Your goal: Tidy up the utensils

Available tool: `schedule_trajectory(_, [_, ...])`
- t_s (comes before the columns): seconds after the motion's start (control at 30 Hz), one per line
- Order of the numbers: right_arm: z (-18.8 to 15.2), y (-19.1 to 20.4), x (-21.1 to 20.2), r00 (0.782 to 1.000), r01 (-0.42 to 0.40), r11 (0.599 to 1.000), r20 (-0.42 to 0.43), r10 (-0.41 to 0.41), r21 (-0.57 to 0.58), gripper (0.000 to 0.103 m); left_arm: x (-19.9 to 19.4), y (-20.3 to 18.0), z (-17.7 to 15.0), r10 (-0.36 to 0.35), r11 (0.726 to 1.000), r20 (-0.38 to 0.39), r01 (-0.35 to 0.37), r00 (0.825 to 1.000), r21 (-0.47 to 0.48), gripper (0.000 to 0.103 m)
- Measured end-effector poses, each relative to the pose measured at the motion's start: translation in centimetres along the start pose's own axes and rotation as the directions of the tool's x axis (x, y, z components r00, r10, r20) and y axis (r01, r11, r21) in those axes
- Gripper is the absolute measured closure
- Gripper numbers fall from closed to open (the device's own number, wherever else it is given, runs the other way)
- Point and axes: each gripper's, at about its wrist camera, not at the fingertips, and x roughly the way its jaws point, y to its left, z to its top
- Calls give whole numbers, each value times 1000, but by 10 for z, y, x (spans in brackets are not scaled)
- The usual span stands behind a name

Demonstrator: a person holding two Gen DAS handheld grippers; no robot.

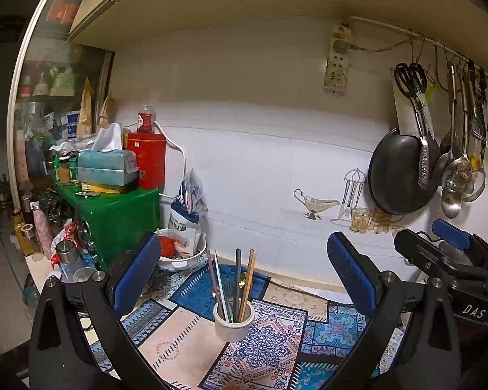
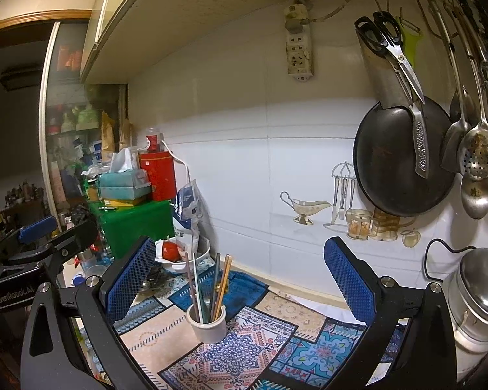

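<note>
Between spread left claw (image 1: 244, 269) fingers: cup (image 1: 233, 321) holding chopsticks (image 1: 246, 284).

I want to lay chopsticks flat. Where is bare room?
Free: the mat in front of the cup, and right of it toward the kettle. Crowded: the left corner by the bowl and green box.

Both grippers share one build: black, curved plastic arms with silver round screws near the finger bases, and blue pads (image 1: 351, 273) textured in a diamond grid. The right gripper (image 1: 452, 260) reads "DAS"; the left gripper (image 2: 32, 243) reads "GenRobot.AI".
</note>
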Motion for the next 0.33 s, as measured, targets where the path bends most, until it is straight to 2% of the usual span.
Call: schedule_trajectory(0.33, [-1, 1, 10, 1000, 12, 1000, -20, -12, 2, 0, 10, 3, -3, 1, 1000, -17, -1, 1000, -7, 1])
